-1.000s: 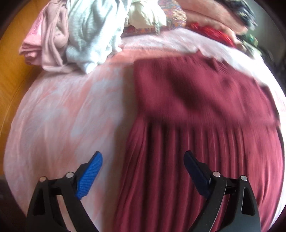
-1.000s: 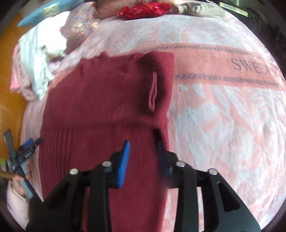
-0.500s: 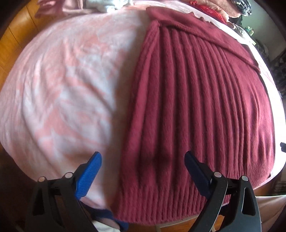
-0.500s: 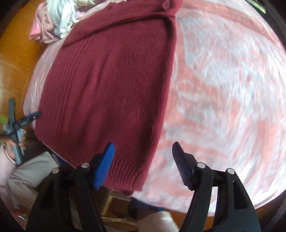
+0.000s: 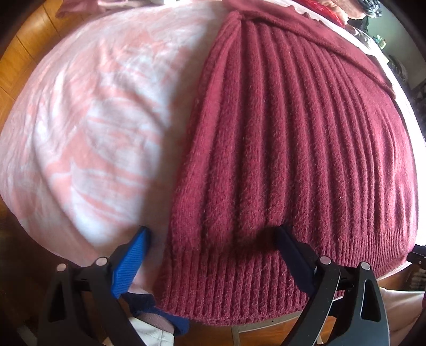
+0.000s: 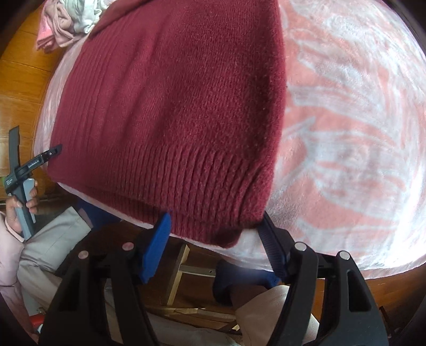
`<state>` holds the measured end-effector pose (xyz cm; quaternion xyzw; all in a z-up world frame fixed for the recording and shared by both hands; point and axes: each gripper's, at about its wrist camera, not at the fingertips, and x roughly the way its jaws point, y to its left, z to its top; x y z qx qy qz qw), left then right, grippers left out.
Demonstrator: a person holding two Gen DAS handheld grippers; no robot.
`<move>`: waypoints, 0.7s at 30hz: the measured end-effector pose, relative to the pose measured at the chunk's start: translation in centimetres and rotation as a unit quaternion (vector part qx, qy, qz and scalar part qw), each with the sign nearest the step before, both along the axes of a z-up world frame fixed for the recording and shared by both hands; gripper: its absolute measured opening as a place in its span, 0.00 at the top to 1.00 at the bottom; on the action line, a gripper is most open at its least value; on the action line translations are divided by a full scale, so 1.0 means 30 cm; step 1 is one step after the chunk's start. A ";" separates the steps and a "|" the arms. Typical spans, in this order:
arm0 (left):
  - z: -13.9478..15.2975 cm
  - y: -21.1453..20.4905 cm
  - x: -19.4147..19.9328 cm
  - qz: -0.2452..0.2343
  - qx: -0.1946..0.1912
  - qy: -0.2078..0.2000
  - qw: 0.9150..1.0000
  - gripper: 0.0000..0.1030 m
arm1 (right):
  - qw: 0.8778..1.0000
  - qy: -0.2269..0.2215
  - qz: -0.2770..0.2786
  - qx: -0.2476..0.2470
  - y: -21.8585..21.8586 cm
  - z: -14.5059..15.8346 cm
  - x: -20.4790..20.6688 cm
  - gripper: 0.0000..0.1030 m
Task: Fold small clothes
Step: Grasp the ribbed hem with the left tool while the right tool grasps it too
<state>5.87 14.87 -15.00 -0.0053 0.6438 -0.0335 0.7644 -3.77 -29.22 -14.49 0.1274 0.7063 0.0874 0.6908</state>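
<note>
maroon sweater (image 5: pixel 293 149) is spread on a pink blanket (image 5: pixel 87 127). left gripper (image 5: pixel 210 237) is held wide open astride its hem corner. right gripper (image 6: pixel 215 223) jaws are closing around the other corner, nothing gripped.

Open left tongs (image 5: pixel 210 241) straddle the maroon sweater's (image 5: pixel 293 159) hem corner.

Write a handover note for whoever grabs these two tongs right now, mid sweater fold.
Left tongs: open, straddling the left hem corner of the maroon sweater, nothing gripped.
Right tongs: jaws closing around the right hem corner, not yet pinching.
The sweater lies flat on the pink blanket, hem at the near edge, top part apparently already folded in.
Left to do: pinch both corners and fold the hem away from you. More clothes wait at the far left.
</note>
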 end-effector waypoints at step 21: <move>0.122 -0.190 -0.064 -0.029 -0.063 -0.004 0.998 0.87 | 0.998 -0.034 0.001 0.045 0.030 0.077 0.060 0.88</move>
